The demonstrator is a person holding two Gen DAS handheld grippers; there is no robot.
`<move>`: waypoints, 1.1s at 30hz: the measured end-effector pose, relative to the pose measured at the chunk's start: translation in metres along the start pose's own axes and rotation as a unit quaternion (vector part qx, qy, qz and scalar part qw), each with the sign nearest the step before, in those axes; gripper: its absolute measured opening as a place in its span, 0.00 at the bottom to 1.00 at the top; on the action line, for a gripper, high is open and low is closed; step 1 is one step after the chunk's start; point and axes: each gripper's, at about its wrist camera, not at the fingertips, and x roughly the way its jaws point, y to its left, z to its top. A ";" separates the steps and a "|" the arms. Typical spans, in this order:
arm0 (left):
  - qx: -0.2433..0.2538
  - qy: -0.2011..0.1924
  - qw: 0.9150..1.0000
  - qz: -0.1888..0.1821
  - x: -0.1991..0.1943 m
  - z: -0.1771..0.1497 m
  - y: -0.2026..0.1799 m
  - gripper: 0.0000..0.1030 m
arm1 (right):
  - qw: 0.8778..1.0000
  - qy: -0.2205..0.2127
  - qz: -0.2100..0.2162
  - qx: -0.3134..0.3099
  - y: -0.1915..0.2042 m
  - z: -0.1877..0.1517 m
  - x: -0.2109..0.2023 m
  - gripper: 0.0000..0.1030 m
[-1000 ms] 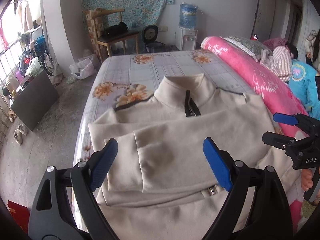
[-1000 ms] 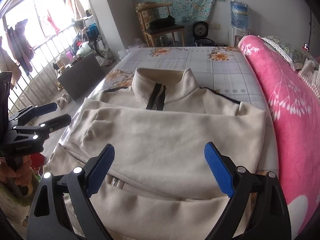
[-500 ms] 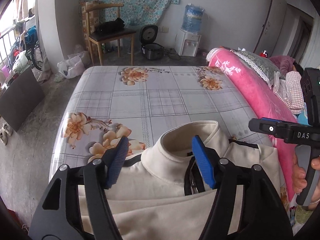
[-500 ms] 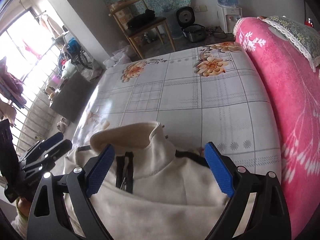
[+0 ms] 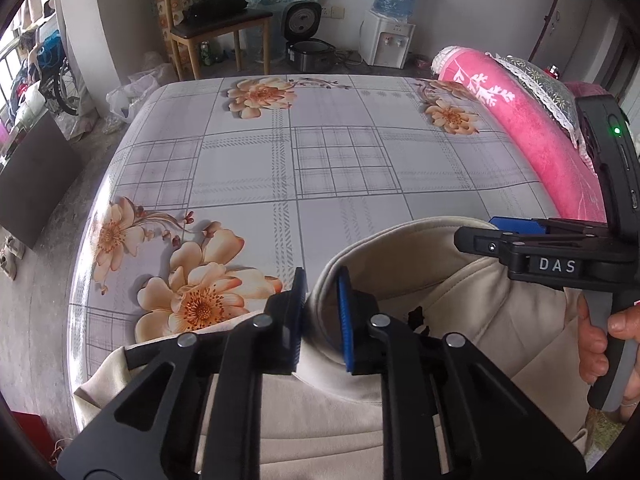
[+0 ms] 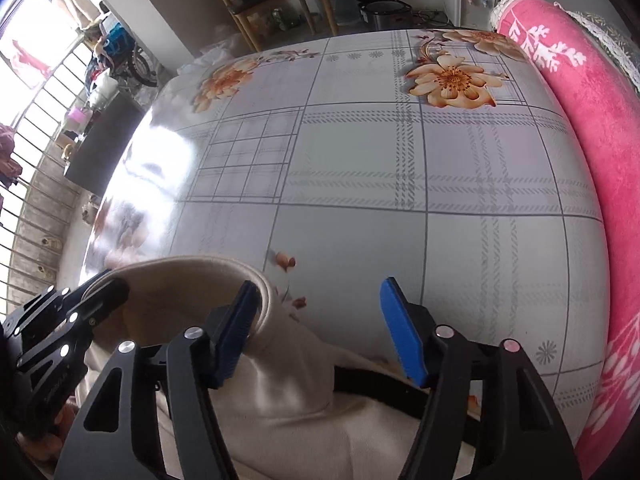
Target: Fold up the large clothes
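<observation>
A cream zip-neck sweatshirt (image 5: 460,304) lies on the bed with its stand-up collar toward the far side. My left gripper (image 5: 322,316) is shut on the left edge of the collar (image 5: 320,300); the fabric sits between the blue pads. My right gripper (image 6: 320,328) is open over the right shoulder, its left pad (image 6: 236,324) against the collar's right edge (image 6: 264,292) and its right pad (image 6: 400,332) over the sheet. The right gripper also shows in the left wrist view (image 5: 540,240), and the left gripper in the right wrist view (image 6: 68,320).
The bed has a grey checked sheet with orange flowers (image 5: 320,168). A rolled pink blanket (image 6: 592,128) lies along its right side. Beyond the bed stand a wooden chair (image 5: 212,28), a rice cooker (image 5: 308,52) and a water dispenser (image 5: 388,36). Bare floor lies to the left.
Both grippers have moved forward from the sweatshirt's body to its collar. The left jaws have closed on the collar's left edge. The right jaws have narrowed but stay open.
</observation>
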 end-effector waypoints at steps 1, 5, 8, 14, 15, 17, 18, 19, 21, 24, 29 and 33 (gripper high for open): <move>0.004 -0.004 1.000 -0.004 -0.004 -0.002 -0.001 0.11 | 1.000 -0.002 0.002 -0.008 0.001 -0.005 -0.006 0.46; 0.021 -0.022 0.999 -0.016 -0.024 -0.013 -0.004 0.08 | 0.999 -0.012 0.010 -0.034 0.007 -0.022 -0.032 0.15; 0.028 -0.033 0.999 -0.028 -0.042 -0.024 -0.003 0.07 | 0.998 -0.025 -0.001 -0.062 0.018 -0.037 -0.052 0.09; 0.056 -0.054 0.996 -0.054 -0.083 -0.063 -0.005 0.06 | 0.992 -0.064 0.004 -0.105 0.038 -0.089 -0.098 0.07; 0.060 -0.055 0.995 -0.057 -0.087 -0.071 -0.006 0.06 | 0.991 -0.070 0.003 -0.111 0.041 -0.101 -0.103 0.07; 0.067 -0.058 0.995 -0.056 -0.095 -0.090 -0.006 0.06 | 0.990 -0.075 0.000 -0.123 0.046 -0.123 -0.109 0.07; 0.070 -0.057 0.994 -0.056 -0.096 -0.099 -0.006 0.06 | 0.989 -0.077 -0.003 -0.127 0.048 -0.136 -0.109 0.07; 0.074 -0.056 0.994 -0.055 -0.095 -0.108 -0.007 0.06 | 0.989 -0.076 -0.007 -0.130 0.049 -0.148 -0.107 0.07; 0.079 -0.045 0.995 -0.046 -0.087 -0.124 -0.009 0.06 | 0.988 -0.064 -0.015 -0.137 0.050 -0.169 -0.095 0.07; 0.095 -0.029 0.994 -0.034 -0.069 -0.142 -0.012 0.07 | 0.989 -0.032 -0.042 -0.138 0.046 -0.192 -0.074 0.12; 0.130 -0.040 0.991 -0.014 -0.069 -0.154 -0.021 0.07 | 0.988 -0.061 0.023 -0.143 0.052 -0.203 -0.123 0.35; 0.120 -0.035 0.992 -0.029 -0.070 -0.151 -0.016 0.07 | 0.979 -0.107 0.048 -0.165 0.077 -0.179 -0.150 0.36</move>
